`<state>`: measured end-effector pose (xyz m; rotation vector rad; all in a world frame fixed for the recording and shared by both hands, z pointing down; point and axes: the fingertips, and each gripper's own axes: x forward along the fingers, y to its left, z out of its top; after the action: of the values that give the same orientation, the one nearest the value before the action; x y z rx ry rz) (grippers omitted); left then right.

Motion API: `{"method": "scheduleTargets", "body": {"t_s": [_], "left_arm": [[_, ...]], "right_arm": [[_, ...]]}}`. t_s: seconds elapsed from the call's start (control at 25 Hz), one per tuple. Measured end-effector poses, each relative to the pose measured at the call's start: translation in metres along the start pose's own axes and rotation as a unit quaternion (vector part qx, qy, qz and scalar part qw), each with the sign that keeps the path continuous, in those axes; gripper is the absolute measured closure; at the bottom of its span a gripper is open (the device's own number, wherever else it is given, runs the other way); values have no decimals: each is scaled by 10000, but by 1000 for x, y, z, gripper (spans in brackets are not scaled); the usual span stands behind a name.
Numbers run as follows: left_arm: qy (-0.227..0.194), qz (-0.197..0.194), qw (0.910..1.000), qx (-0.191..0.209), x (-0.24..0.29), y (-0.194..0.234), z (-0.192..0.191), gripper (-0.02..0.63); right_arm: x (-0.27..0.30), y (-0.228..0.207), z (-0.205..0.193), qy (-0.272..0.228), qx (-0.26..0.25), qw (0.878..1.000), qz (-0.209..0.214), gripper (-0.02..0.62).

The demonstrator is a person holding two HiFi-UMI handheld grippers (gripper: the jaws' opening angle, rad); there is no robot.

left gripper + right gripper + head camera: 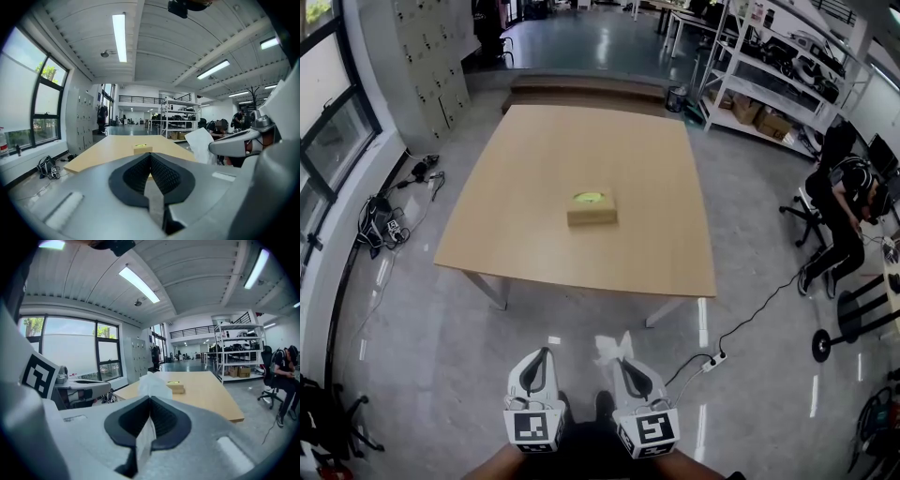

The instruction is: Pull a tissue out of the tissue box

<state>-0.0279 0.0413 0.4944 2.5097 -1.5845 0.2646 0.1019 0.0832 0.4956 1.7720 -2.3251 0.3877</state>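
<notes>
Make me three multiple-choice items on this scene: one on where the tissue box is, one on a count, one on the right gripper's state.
1. Where is the tissue box?
A. On the floor
B. Near the middle of the wooden table
C. On a shelf

2. How many boxes lie on the table?
A. One
B. Two
C. Three

3. What state is the right gripper in?
A. Open and empty
B. Shut on a white tissue
C. Shut on the box

Answers:
1 B: the head view shows the box on the tabletop, away from every edge.
2 A: nothing else lies on the tabletop.
3 B: the right gripper view shows the jaws together, with the tissue pinched between them and sticking out past the tips.
</notes>
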Motion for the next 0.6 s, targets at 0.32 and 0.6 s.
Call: {"method": "scheduleTargets", "body": {"t_s": [0.32, 0.6], "left_arm": [[-186, 55, 9998, -71, -6, 8, 12, 588], [-249, 10, 9997, -89, -7, 20, 10, 588]], "right_arm": [[-1, 9, 5, -55, -164, 9998, -68, 601], [5, 20, 10, -94, -204, 9997, -92, 603]]}}
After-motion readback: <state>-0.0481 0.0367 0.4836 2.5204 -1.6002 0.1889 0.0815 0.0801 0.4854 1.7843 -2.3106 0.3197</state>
